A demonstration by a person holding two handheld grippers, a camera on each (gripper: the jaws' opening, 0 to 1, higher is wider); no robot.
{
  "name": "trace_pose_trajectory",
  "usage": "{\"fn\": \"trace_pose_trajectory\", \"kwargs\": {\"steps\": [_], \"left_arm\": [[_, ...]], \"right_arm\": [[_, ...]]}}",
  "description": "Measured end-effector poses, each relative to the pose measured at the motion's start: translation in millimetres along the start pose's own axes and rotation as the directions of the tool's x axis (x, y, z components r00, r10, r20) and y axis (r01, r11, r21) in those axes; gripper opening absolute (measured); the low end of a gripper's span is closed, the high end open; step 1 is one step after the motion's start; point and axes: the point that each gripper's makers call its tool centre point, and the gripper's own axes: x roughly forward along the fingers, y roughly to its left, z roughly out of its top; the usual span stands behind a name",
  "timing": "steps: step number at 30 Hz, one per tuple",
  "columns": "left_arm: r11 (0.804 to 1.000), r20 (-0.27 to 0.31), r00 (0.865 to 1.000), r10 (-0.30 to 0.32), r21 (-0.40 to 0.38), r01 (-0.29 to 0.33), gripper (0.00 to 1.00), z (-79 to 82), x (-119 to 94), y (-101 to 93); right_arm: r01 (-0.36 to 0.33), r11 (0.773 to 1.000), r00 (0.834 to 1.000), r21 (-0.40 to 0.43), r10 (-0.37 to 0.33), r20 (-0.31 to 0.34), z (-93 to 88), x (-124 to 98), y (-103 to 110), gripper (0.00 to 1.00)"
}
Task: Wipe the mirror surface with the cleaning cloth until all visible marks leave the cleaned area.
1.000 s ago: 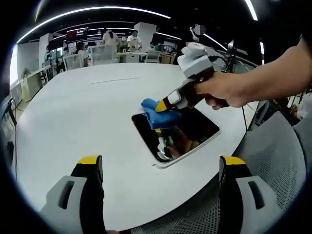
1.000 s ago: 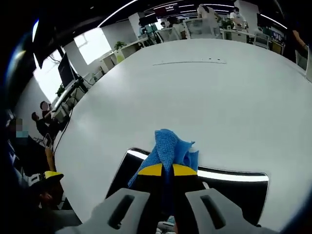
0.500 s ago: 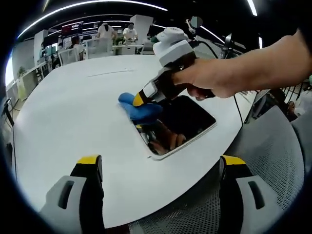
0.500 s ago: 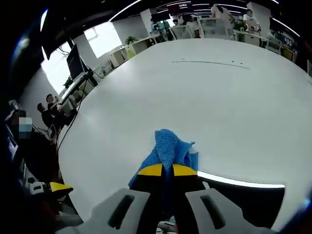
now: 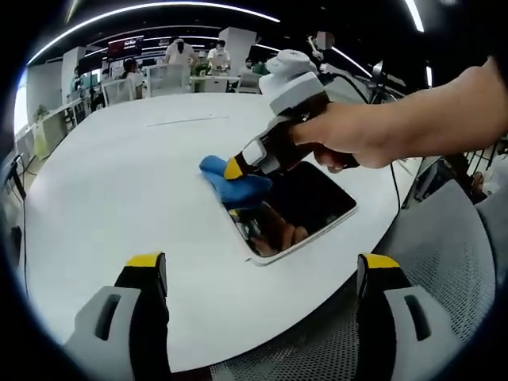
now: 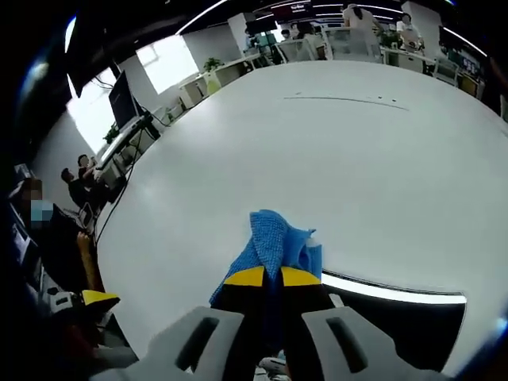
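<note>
A dark rectangular mirror [image 5: 305,208] lies flat near the front edge of the round white table [image 5: 119,182]. My right gripper [image 5: 236,171], held in a person's hand, is shut on a blue cleaning cloth [image 5: 232,185] and presses it on the mirror's far left corner. In the right gripper view the blue cloth [image 6: 278,242] sticks out past the closed yellow-tipped jaws of the right gripper [image 6: 272,278], with the mirror [image 6: 397,305] to the right. My left gripper [image 5: 258,274] hangs open over the table's near edge, holding nothing.
A grey mesh chair [image 5: 444,262] stands by the table at the right. Desks, chairs and people fill the office behind the table [image 6: 357,127]. A yellow jaw tip of the left gripper [image 6: 99,300] shows at the lower left.
The right gripper swept the cloth left across the mirror's far edge to its left corner, then edged slightly back right. The left gripper stays open and still.
</note>
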Motion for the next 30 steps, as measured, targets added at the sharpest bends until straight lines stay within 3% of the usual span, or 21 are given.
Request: {"fn": "trace_pose_trajectory", "kwargs": {"steps": [3,30], "left_arm": [[1.000,0.025,1.000,-0.009,-0.015,0.009,0.99,4.0,0.1,-0.7],[0.999,0.035,0.999,0.005,-0.034,-0.003,0.99,6.0,-2.8,-1.2]], "right_arm": [[-0.005,1.000,1.000,-0.010,0.005,-0.006,-3.9,-3.1,2.8,0.00],[-0.050,0.999,0.998,-0.002,0.050,-0.047,-36.3,-20.3,25.5,0.00]]}}
